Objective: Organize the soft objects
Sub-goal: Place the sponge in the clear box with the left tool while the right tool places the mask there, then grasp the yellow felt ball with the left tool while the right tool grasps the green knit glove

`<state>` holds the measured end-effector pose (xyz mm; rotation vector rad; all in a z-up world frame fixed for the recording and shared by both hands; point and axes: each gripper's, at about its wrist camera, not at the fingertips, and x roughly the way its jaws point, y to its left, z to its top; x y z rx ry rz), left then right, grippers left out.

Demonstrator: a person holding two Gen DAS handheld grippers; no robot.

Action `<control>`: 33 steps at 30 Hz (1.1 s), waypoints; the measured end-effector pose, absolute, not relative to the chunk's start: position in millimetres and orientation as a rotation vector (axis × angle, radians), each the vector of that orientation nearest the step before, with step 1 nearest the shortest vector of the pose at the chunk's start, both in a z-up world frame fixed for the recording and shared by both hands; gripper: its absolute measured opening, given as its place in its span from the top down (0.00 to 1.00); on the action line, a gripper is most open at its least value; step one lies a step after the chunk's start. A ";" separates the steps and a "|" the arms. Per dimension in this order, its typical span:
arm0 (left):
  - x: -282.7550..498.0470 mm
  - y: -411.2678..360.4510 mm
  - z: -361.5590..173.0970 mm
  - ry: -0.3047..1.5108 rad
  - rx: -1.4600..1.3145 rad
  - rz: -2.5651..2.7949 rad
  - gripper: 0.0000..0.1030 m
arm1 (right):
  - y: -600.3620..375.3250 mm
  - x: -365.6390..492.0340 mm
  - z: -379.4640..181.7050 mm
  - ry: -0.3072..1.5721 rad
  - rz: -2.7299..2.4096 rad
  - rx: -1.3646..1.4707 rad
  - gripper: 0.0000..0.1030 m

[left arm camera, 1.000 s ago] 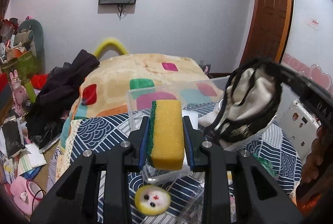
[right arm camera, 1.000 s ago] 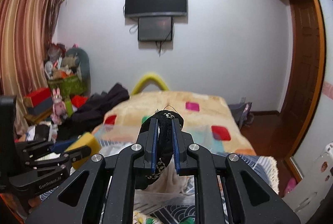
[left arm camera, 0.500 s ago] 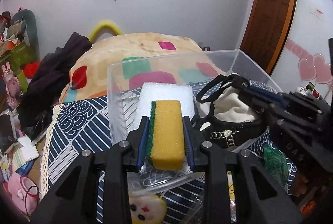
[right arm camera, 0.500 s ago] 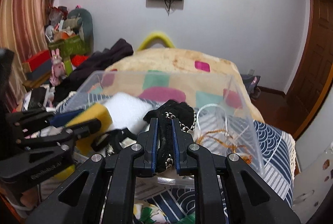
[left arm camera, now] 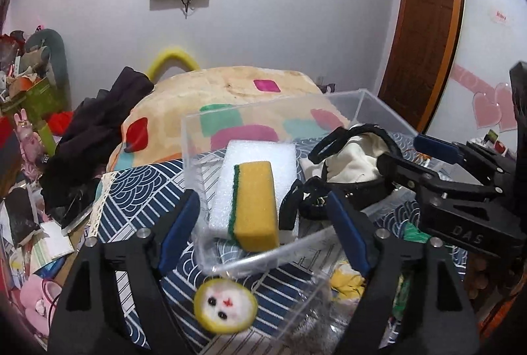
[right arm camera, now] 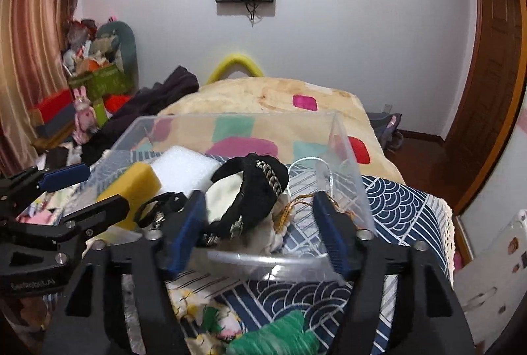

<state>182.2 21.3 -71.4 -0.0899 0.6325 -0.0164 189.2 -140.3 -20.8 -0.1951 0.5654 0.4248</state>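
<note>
A clear plastic box (left arm camera: 372, 101) stands on the patterned bed cover. A yellow and green sponge (left arm camera: 255, 201) lies in it on a white foam block (left arm camera: 263, 150). My left gripper (left arm camera: 263, 223) is open, its jaws wide on either side of the sponge. A black and cream pouch with a chain (right arm camera: 250, 193) lies in the box's right half, also in the left wrist view (left arm camera: 349, 163). My right gripper (right arm camera: 258, 223) is open, its jaws on either side of the pouch. The box also shows in the right wrist view (right arm camera: 349, 150).
A round yellow plush face (left arm camera: 225, 305) lies in front of the box. A green soft item (right arm camera: 280, 335) and other small things lie near the front. Dark clothes (left arm camera: 95, 124) and clutter sit left; a wooden door (left arm camera: 425, 25) is right.
Both grippers lowered their objects into the box and opened: the left let go of the sponge on the foam, the right let go of the pouch.
</note>
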 end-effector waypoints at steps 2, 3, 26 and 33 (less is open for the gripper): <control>173.7 24.1 -65.1 0.618 -0.104 -0.016 0.16 | -142.5 182.4 -15.2 0.543 0.420 -0.199 0.30; 169.7 25.3 -61.8 0.610 -0.109 -0.015 0.14 | -144.6 177.2 -11.3 0.530 0.423 -0.199 0.27; 107.1 49.6 -95.8 0.666 -0.103 0.026 0.10 | -168.8 137.4 -51.7 0.635 0.414 -0.141 0.02; 123.2 49.3 -113.8 0.710 -0.118 0.033 0.21 | -182.8 140.2 -87.8 0.744 0.384 -0.140 0.02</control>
